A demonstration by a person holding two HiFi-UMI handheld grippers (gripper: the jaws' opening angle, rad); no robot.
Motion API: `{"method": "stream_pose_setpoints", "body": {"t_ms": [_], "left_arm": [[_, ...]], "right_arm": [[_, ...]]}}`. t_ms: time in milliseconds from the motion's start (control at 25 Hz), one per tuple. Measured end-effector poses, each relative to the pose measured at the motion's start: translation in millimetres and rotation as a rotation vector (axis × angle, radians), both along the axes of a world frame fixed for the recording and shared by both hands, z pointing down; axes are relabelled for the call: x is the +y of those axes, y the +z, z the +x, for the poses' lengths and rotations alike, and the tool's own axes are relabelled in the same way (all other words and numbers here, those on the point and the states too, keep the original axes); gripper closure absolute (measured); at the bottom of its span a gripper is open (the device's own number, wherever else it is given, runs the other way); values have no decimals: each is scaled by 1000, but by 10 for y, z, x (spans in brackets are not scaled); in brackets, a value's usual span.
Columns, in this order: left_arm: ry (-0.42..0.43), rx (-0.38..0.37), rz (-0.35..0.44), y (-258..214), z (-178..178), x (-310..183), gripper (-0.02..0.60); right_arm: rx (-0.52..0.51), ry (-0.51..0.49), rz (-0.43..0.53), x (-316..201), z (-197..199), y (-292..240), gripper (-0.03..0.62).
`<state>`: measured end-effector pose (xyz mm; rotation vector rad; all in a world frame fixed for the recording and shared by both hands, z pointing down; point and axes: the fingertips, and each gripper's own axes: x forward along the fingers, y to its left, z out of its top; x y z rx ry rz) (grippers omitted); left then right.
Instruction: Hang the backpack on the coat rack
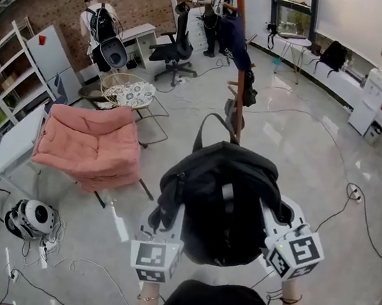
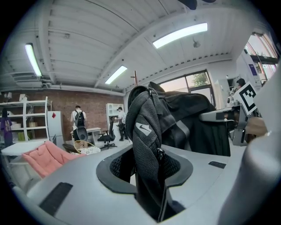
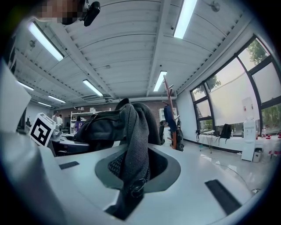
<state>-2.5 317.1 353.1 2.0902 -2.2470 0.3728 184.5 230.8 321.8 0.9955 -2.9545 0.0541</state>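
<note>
A black backpack (image 1: 223, 202) hangs in the air between my two grippers, over the grey floor, with its top loop (image 1: 205, 126) pointing toward the coat rack. My left gripper (image 1: 164, 218) is shut on the mesh fabric of its left side (image 2: 149, 127). On the right side, my right gripper (image 1: 273, 220) is shut on a fold of fabric with a zipper pull (image 3: 131, 132). The wooden coat rack (image 1: 239, 70) stands just beyond the backpack. It shows as a thin pole behind the bag in the left gripper view (image 2: 135, 77) and to the right in the right gripper view (image 3: 169, 101).
Dark bags and a blue garment (image 1: 236, 35) hang on the rack. A pink cushioned chair (image 1: 90, 145) and a small round table (image 1: 130, 92) stand to the left. Cables (image 1: 354, 192) trail over the floor at right. Two persons and an office chair (image 1: 173, 51) are far back.
</note>
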Motion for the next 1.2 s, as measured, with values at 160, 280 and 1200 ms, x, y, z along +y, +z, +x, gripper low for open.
{"method": "stream_pose_setpoints", "body": {"t_ms": [160, 280, 1200], "left_arm": [[-14, 7, -18, 105, -80, -89, 449], [-28, 12, -28, 111, -140, -230, 449], [74, 86, -110, 575, -1350, -2204, 449]], "right_arm": [[1, -14, -10, -134, -104, 65, 551], [6, -26, -16, -300, -178, 60, 551], [30, 103, -99, -2031, -1317, 463, 551]]}}
